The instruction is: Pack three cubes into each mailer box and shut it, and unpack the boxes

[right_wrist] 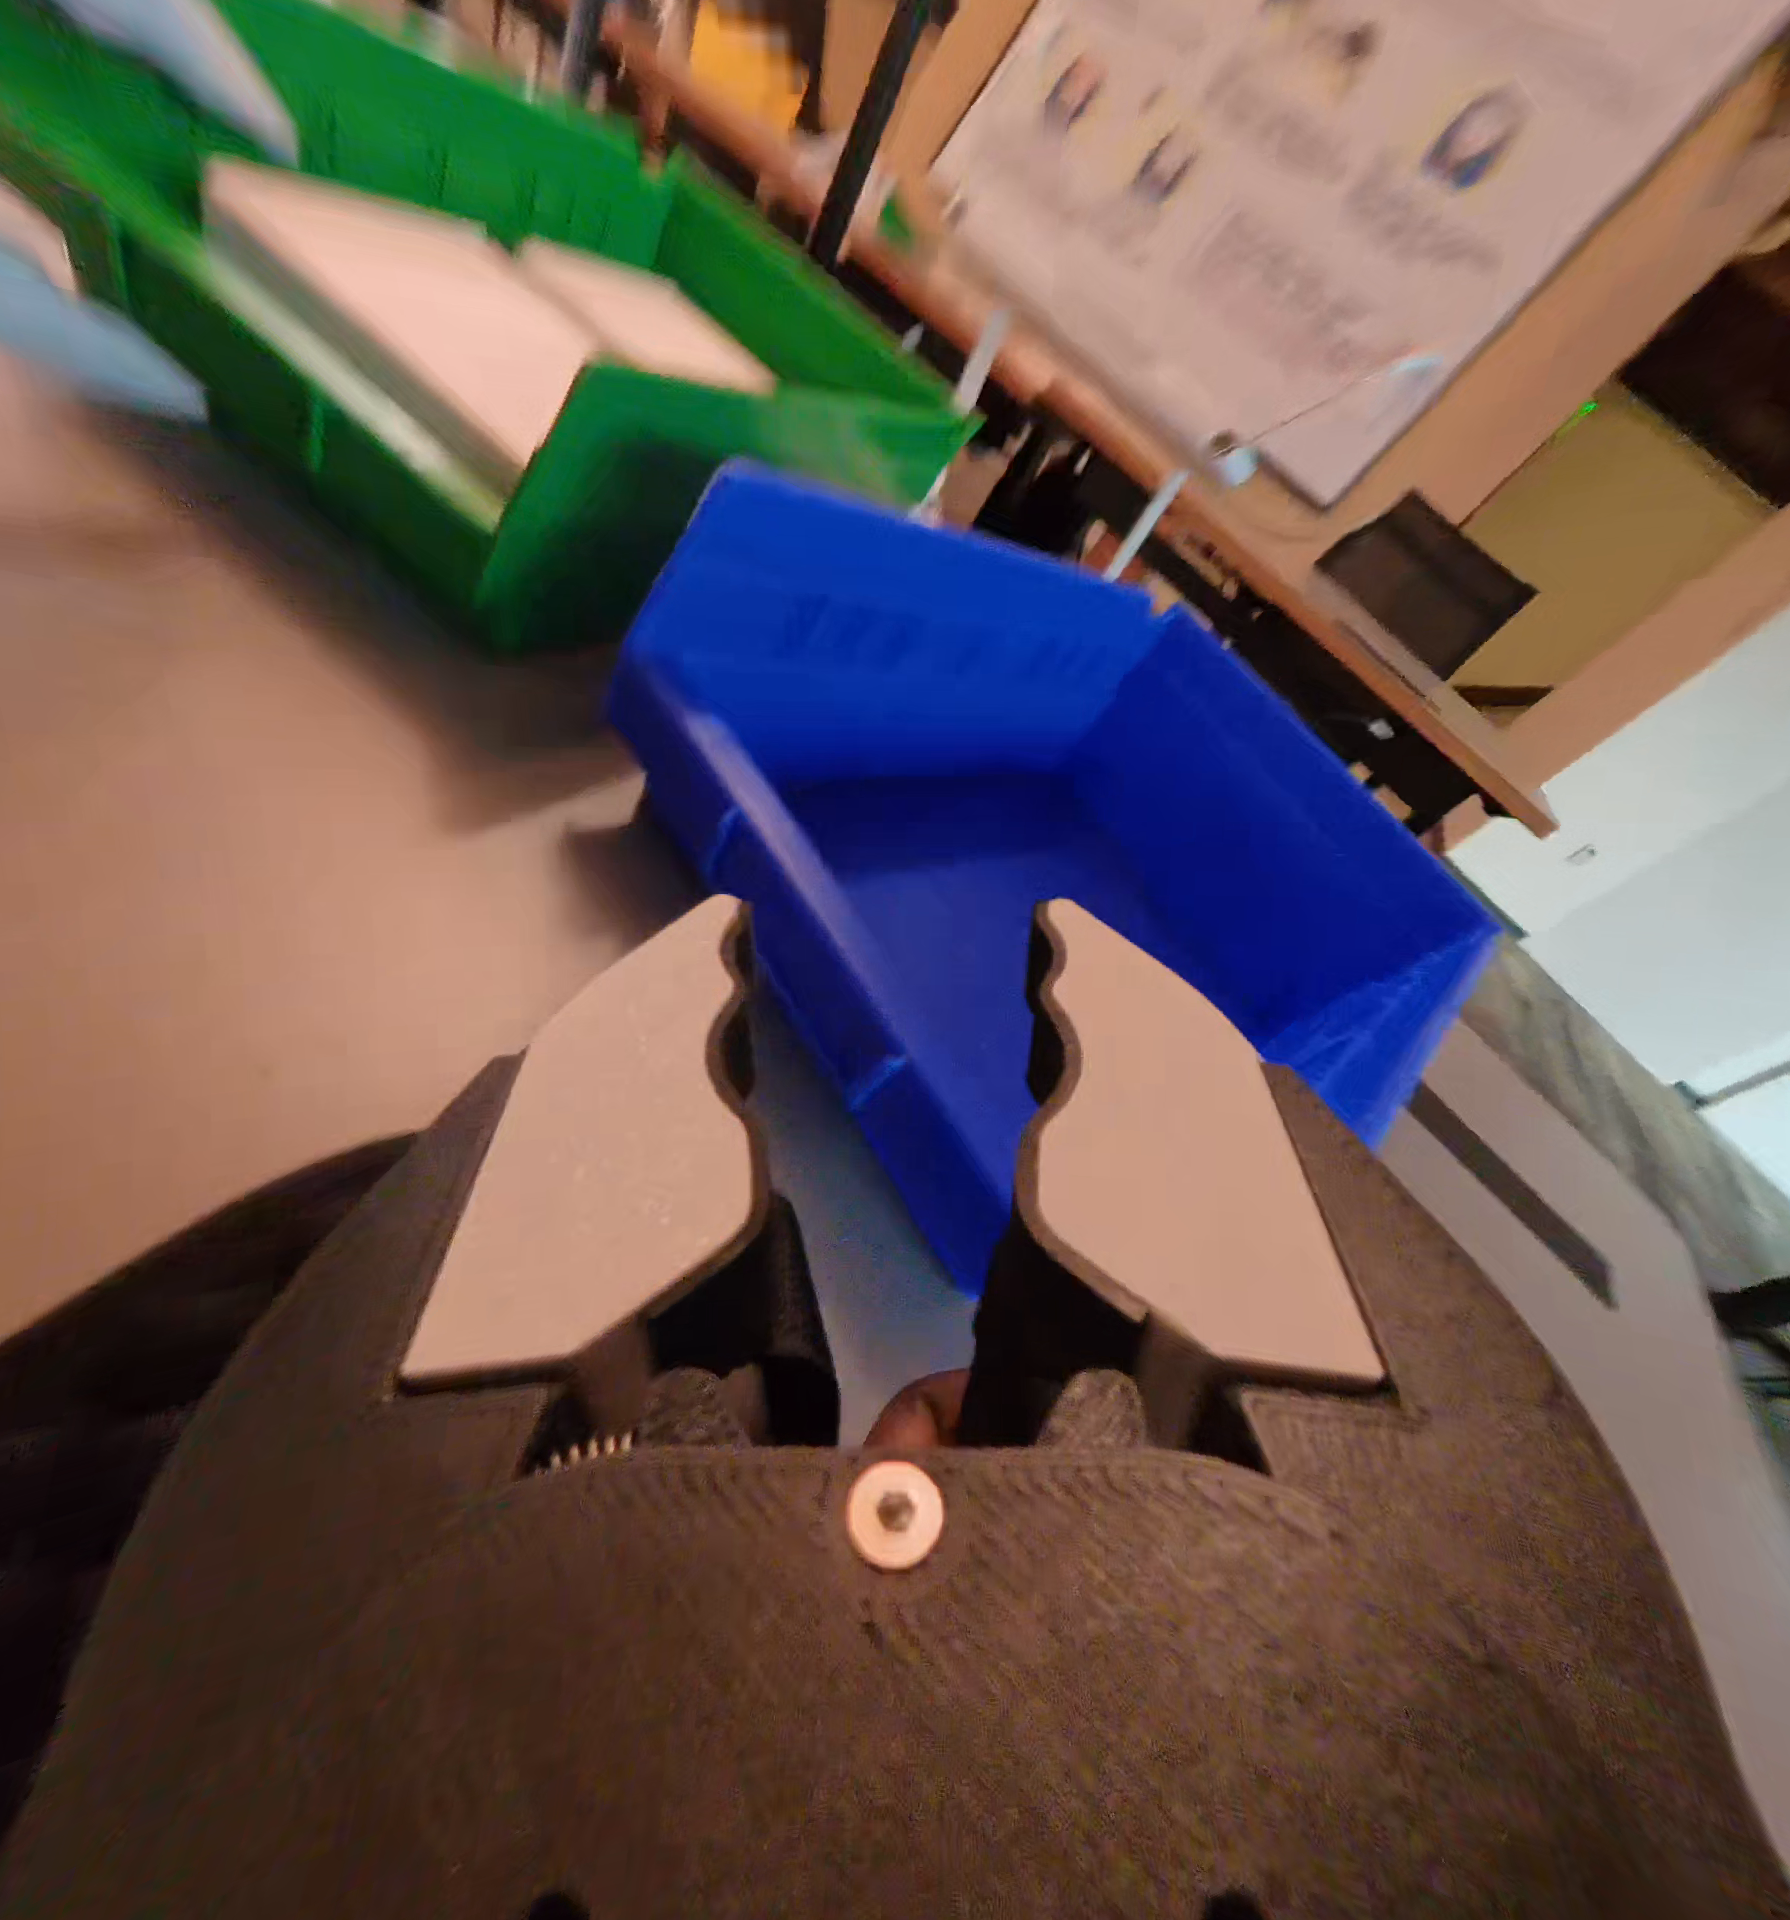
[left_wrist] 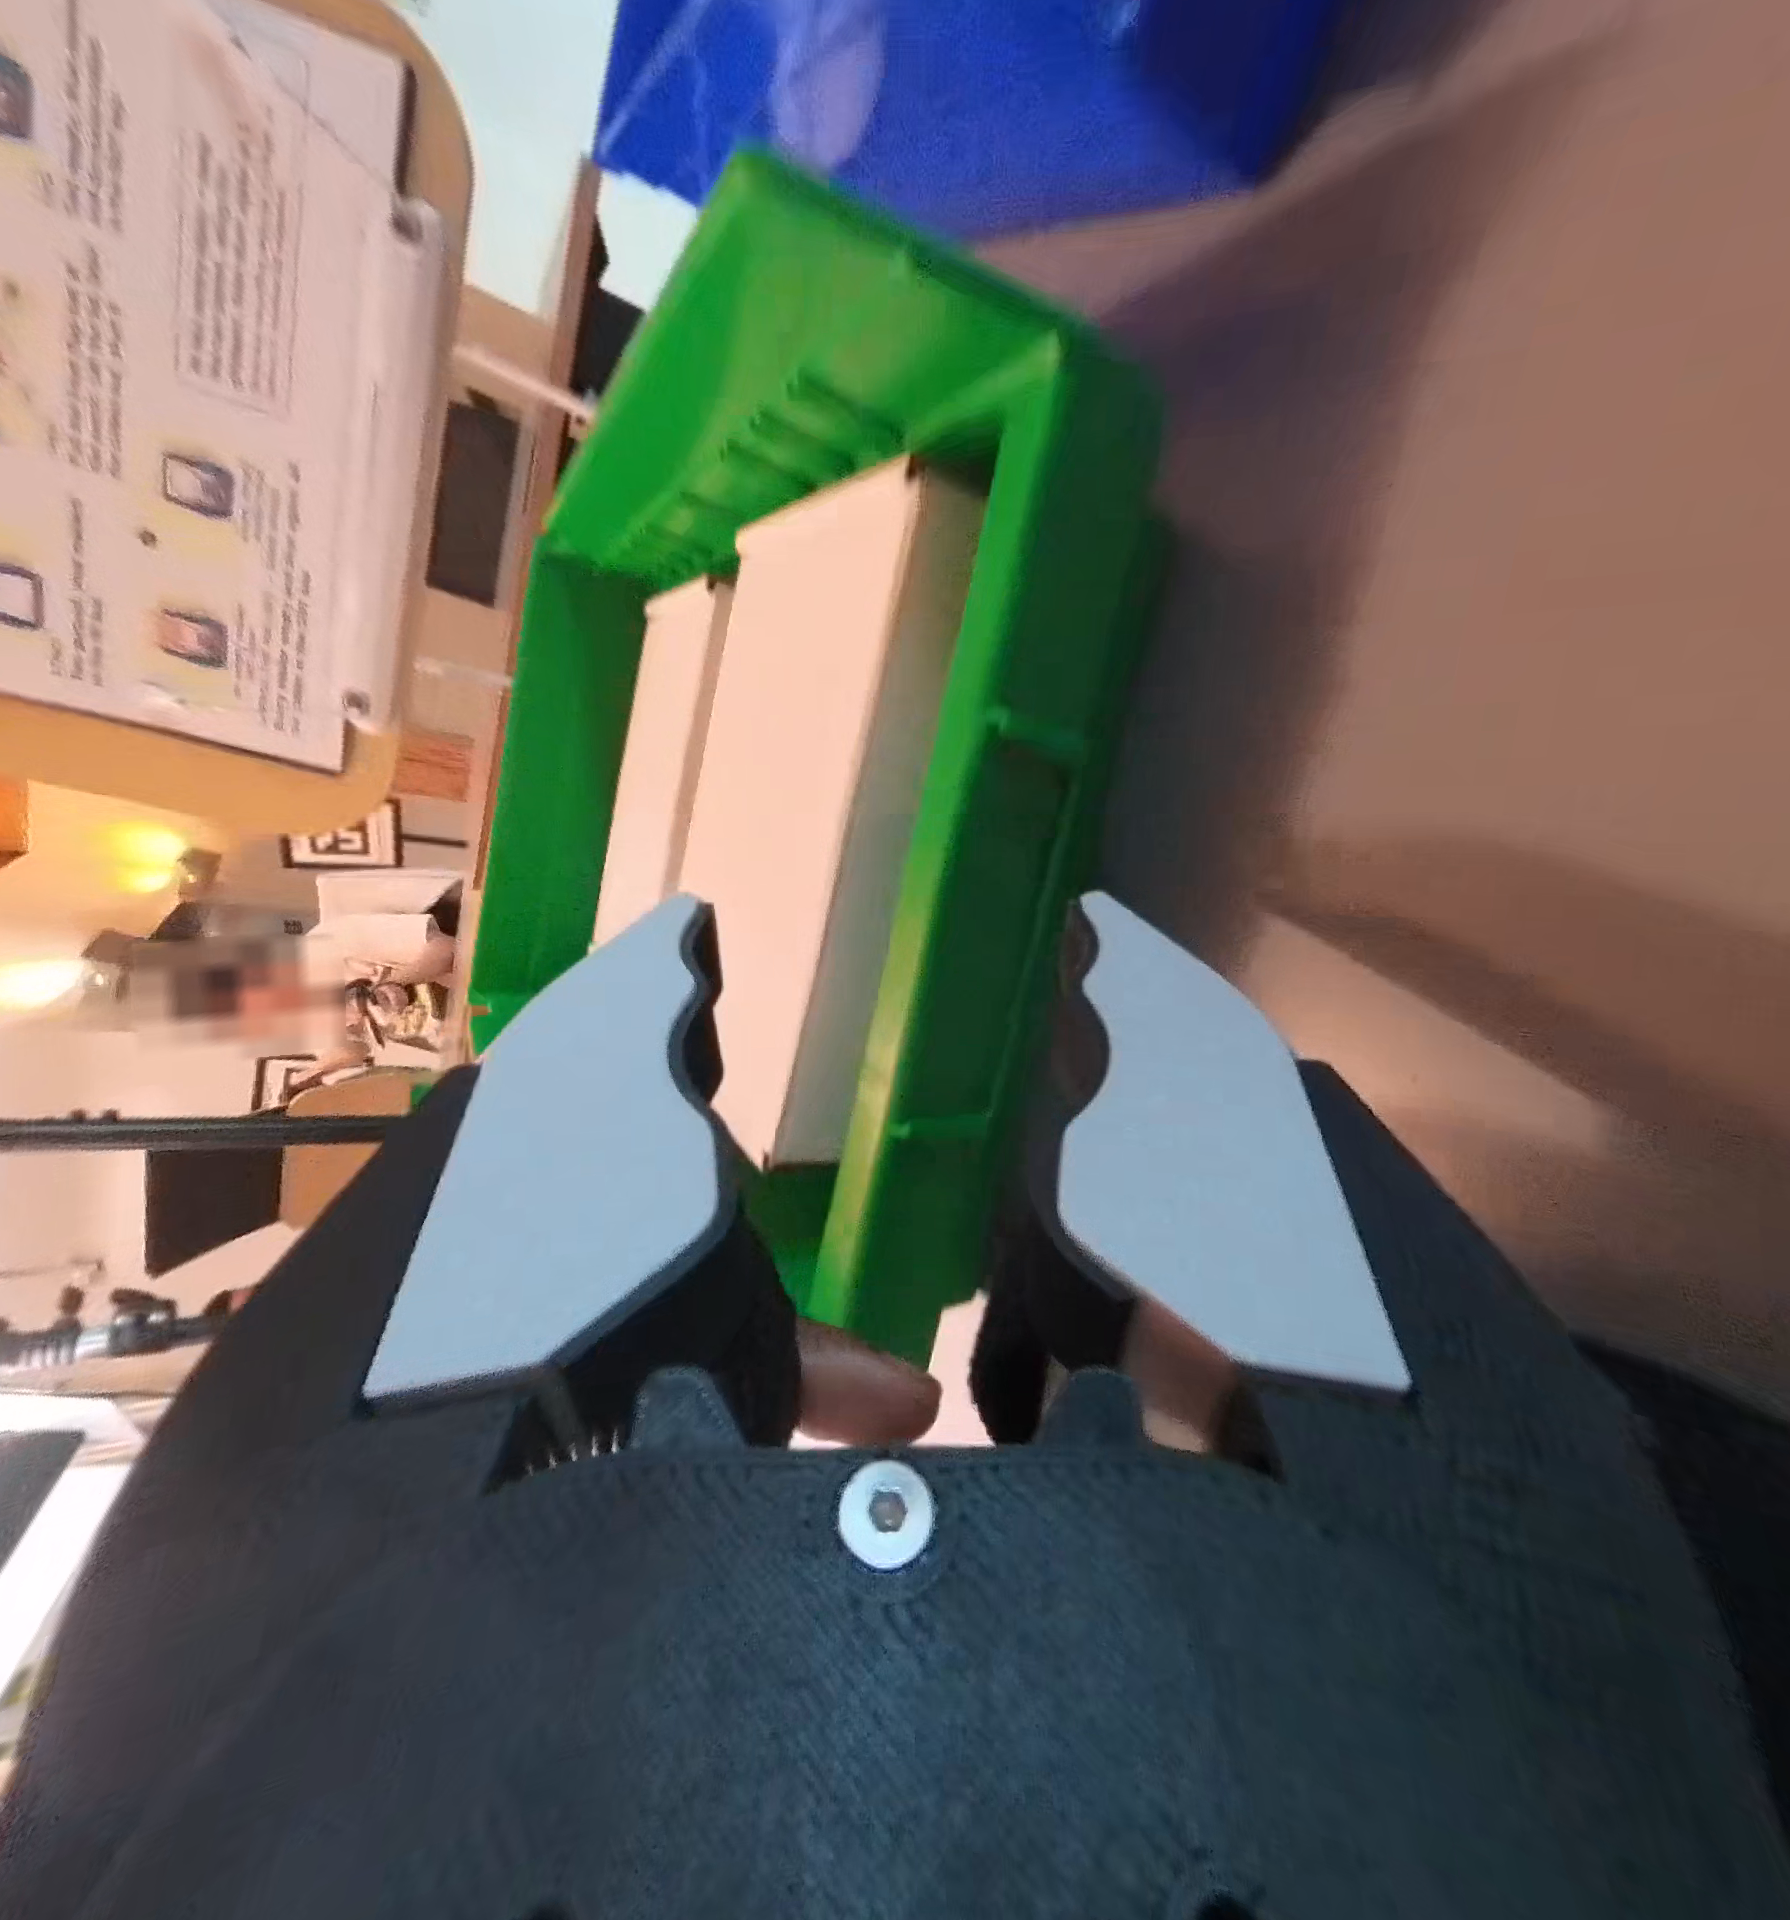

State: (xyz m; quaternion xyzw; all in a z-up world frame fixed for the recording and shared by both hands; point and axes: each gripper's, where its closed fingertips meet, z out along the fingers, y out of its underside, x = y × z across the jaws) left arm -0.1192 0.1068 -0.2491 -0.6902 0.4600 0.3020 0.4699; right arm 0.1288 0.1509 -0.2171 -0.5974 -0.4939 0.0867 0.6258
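My left gripper has its fingers apart with nothing between the pads; through the gap I look at the long side wall of the green bin, which sits on the counter. Two white mailer boxes lie flat and shut inside that bin, side by side, the nearer one pressed close along the wall in front of me, the farther one beside it. Green floor shows at the bin's far end beyond the boxes. The view is rolled sideways and blurred, so I cannot tell how far my tips stand from the bin's rim. Beyond the green bin, part of the blue bin shows.

My right gripper also has its fingers spread, gripping nothing. Between them runs the near wall and corner of the blue bin, whose inside shows only bare blue floor and walls. The bin's corner points down into the gap between my fingers; whether the tips touch its rim I cannot tell. The blue bin's far end lies near the counter's edge, past which the floor drops away. The green bin stands just beside the blue one, with the white boxes in it. To the left of both bins the counter lies open and broad. No cubes show in either view.
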